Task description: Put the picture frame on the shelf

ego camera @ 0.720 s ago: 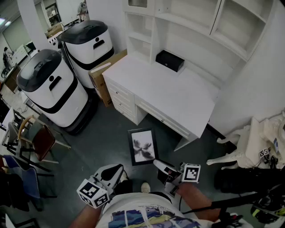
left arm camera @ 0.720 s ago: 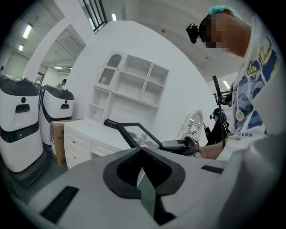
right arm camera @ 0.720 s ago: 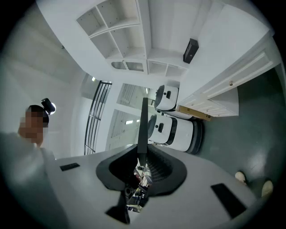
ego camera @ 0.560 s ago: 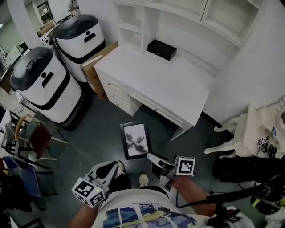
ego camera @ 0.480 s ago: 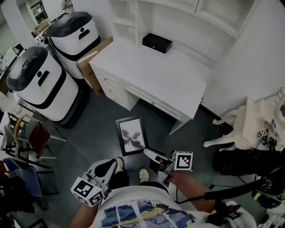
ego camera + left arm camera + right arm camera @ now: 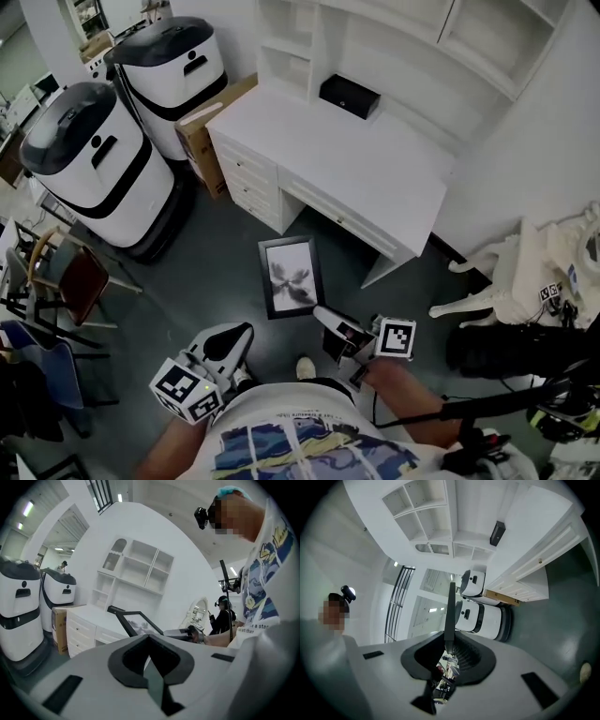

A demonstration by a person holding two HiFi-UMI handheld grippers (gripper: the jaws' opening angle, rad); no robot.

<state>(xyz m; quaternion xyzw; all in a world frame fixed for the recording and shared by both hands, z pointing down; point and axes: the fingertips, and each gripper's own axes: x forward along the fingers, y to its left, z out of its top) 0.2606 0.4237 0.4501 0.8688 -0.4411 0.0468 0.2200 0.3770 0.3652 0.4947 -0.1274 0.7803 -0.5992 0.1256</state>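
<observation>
picture frame (image 6: 290,277): face up, just off the counter's (image 6: 356,178) front edge | right tongs (image 6: 322,316): clamped on the frame's near corner | left tongs (image 6: 234,337): closed, empty, clear of the frame, farther from the counter

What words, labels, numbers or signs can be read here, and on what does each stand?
None reads clearly.
Shirt print: lettering cut off and too blurred to quote.
Left gripper, marker cube: square code pattern, no letters.
Right gripper, its cube: likewise.
Cardboard box: no print legible.
Picture frame: a dark image, no lettering.
</observation>
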